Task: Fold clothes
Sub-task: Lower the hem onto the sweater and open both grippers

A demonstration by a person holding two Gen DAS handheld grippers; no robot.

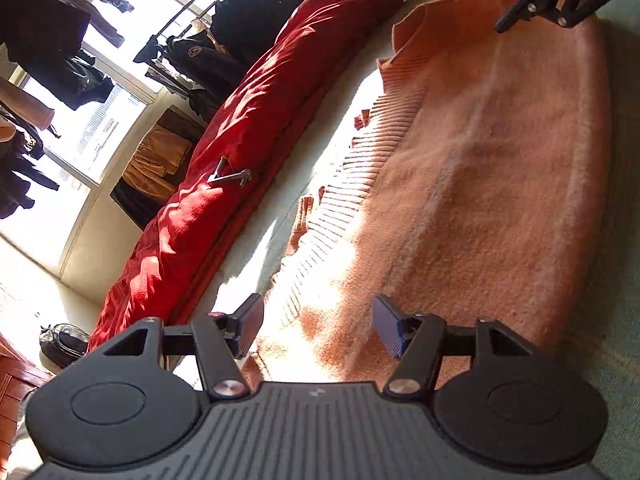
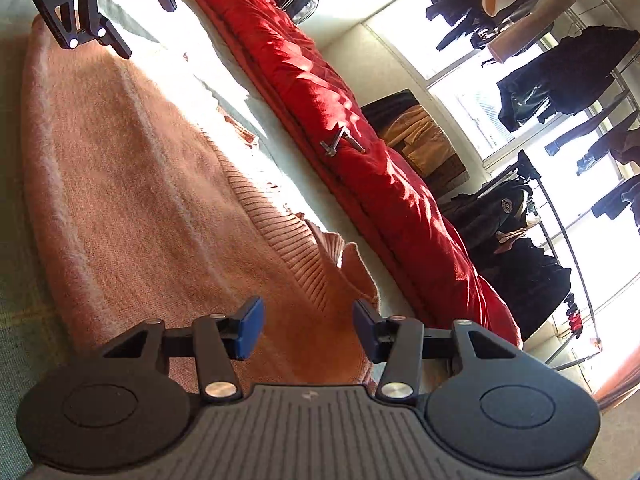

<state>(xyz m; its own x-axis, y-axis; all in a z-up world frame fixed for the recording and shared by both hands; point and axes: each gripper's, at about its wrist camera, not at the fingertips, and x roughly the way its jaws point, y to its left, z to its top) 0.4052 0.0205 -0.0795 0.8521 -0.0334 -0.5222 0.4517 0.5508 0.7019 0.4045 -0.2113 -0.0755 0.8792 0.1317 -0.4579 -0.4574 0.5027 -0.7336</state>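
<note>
An orange knit sweater (image 1: 480, 160) lies spread flat on the pale green bed sheet (image 1: 628, 240), its ribbed hem facing the red quilt. My left gripper (image 1: 318, 328) hovers over one end of the sweater, open, with nothing between its blue pads. At the opposite end my right gripper (image 1: 488, 4) is open too. The right wrist view shows the same sweater (image 2: 132, 184) under my right gripper (image 2: 308, 328), whose jaws stand apart and empty. My left gripper (image 2: 146, 28) appears far off at the top left, open above the sweater's other end.
A long rolled red quilt (image 1: 240, 152) runs along the bed's far side, with a small metal piece (image 1: 232, 176) lying on it. Beyond it are a stack of folded clothes (image 2: 420, 140), racks of dark hanging garments (image 2: 560, 72) by bright windows, and a bag (image 1: 62, 340).
</note>
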